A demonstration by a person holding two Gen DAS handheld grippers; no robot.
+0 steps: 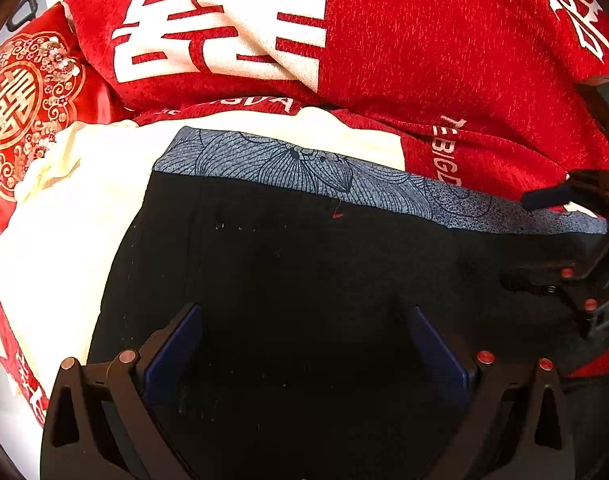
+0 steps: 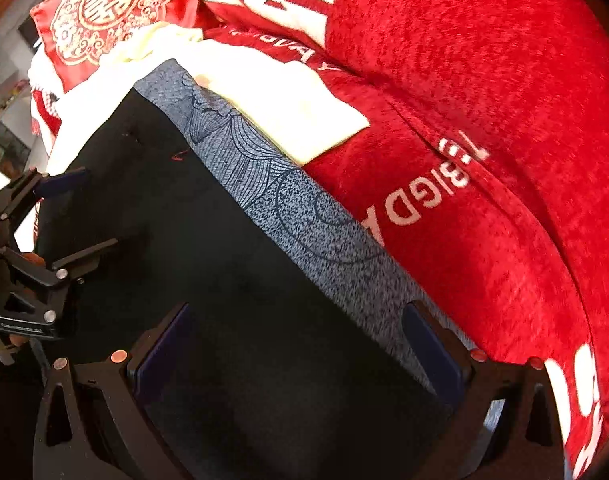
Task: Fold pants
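Observation:
Black pants [image 1: 304, 272] with a grey floral-printed waistband [image 1: 304, 164] lie flat on a bed; they also show in the right wrist view [image 2: 232, 280] with the waistband [image 2: 304, 216] running diagonally. My left gripper [image 1: 304, 344] is open, hovering over the black fabric below the waistband. My right gripper [image 2: 296, 340] is open over the pants, its right finger above the waistband edge. The right gripper shows at the right edge of the left wrist view [image 1: 560, 236]; the left gripper shows at the left of the right wrist view [image 2: 72, 216].
A red blanket with white characters [image 1: 424, 40] covers the bed behind the pants. A cream garment [image 1: 76, 208] lies under and left of the pants. A red embroidered pillow [image 1: 20, 100] sits at the far left.

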